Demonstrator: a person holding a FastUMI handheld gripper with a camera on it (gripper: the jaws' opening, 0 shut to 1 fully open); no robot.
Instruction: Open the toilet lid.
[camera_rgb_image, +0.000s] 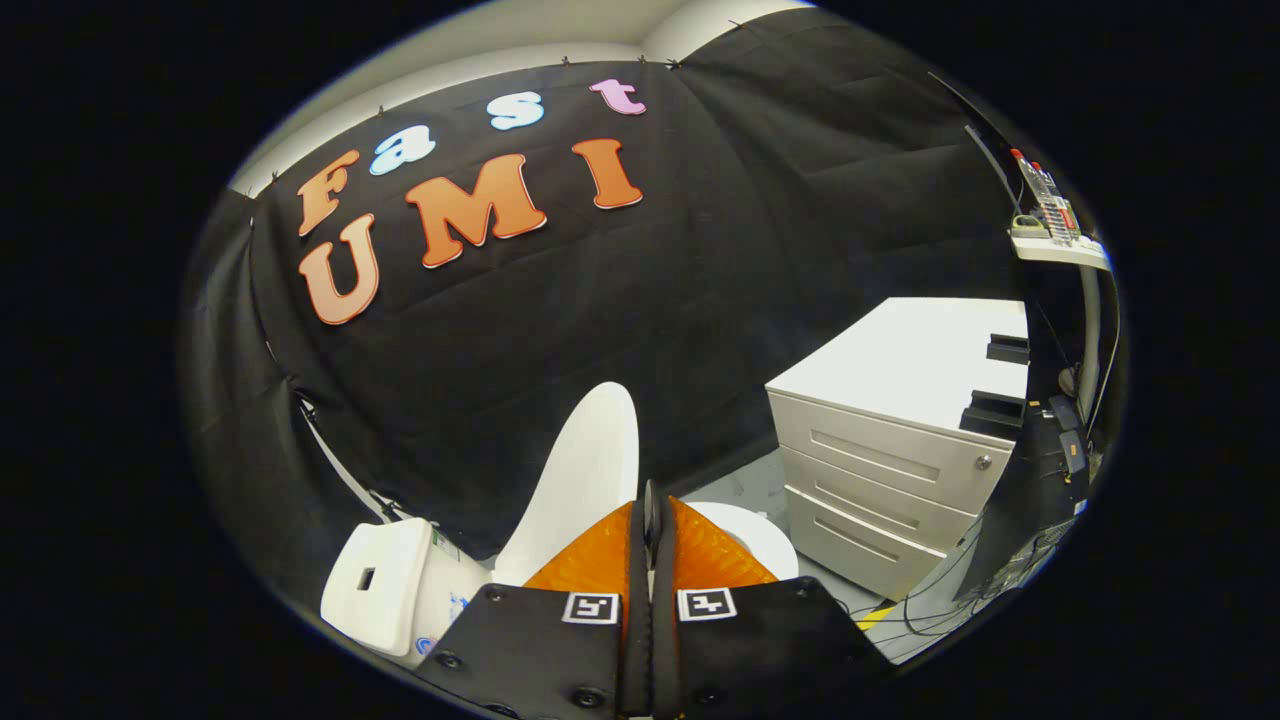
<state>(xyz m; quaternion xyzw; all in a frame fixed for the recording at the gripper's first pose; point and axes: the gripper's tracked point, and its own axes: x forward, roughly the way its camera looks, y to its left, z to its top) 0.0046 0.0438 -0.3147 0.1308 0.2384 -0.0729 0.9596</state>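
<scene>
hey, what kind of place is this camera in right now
Likely a mock bathroom staged in a lab or office. A toilet with its lid raised stands against a black cloth wall, beside an office drawer cabinet. The gripper is shut, empty.

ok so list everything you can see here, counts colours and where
toilet lid: 1, white, raised, just beyond the fingers
toilet seat: 1, white, low beside the fingers
toilet tank: 1, white, beside the raised lid
drawer cabinet: 1, white, three drawers, past the toilet
black trays: 2, on the cabinet top
shelf: 1, white, above the cabinet, small items on it
cables: several, dark, on the floor by the cabinet
gripper: 1, orange fingers, closed together, holding nothing
</scene>
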